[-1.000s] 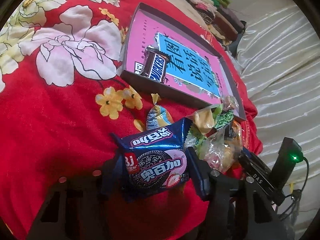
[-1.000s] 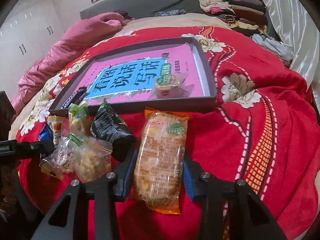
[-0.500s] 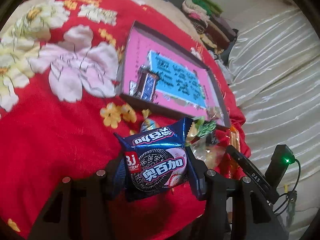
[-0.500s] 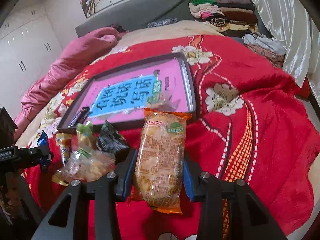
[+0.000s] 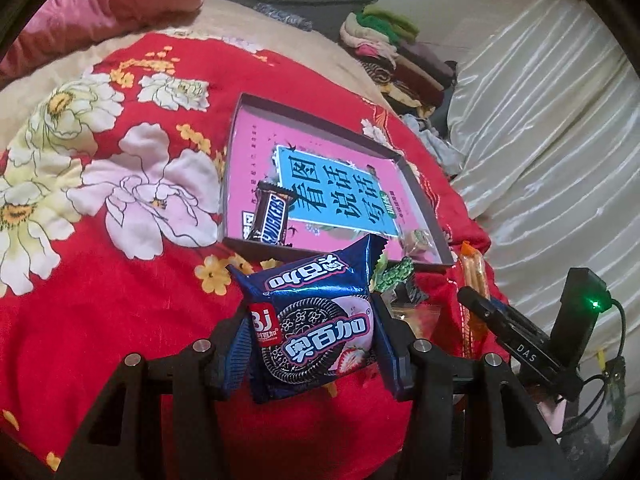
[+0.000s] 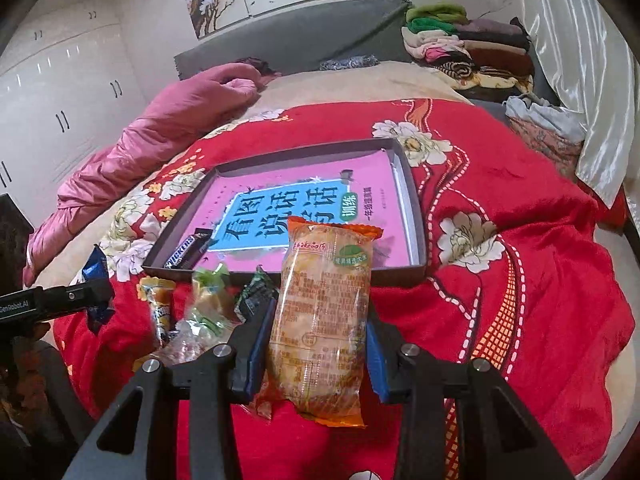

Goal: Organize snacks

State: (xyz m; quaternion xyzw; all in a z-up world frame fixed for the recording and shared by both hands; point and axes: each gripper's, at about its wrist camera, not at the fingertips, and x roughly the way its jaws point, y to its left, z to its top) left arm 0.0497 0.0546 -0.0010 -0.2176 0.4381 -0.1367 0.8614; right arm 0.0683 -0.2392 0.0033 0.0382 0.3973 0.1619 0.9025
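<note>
My left gripper [image 5: 312, 344] is shut on a blue cookie packet [image 5: 316, 320] and holds it above the red floral blanket. My right gripper [image 6: 316, 340] is shut on an orange-edged clear pastry packet [image 6: 322, 320], also lifted. A shallow dark tray [image 5: 332, 130] [image 6: 416, 200] with a pink and blue book cover inside lies ahead; a Snickers bar [image 5: 270, 220] [image 6: 186, 252] and a small wrapped sweet [image 5: 416, 238] lie in it. Several loose snacks [image 6: 200, 308] lie on the blanket in front of the tray.
The red floral blanket [image 6: 520, 280] covers the bed. A pink quilt [image 6: 160, 136] lies at the far left, folded clothes [image 6: 468, 44] at the far right by a white curtain [image 5: 540, 120]. White wardrobe doors [image 6: 60, 100] stand at the left.
Both grippers have risen and pulled back with their packets. The tray and loose snacks now look farther away and lower.
</note>
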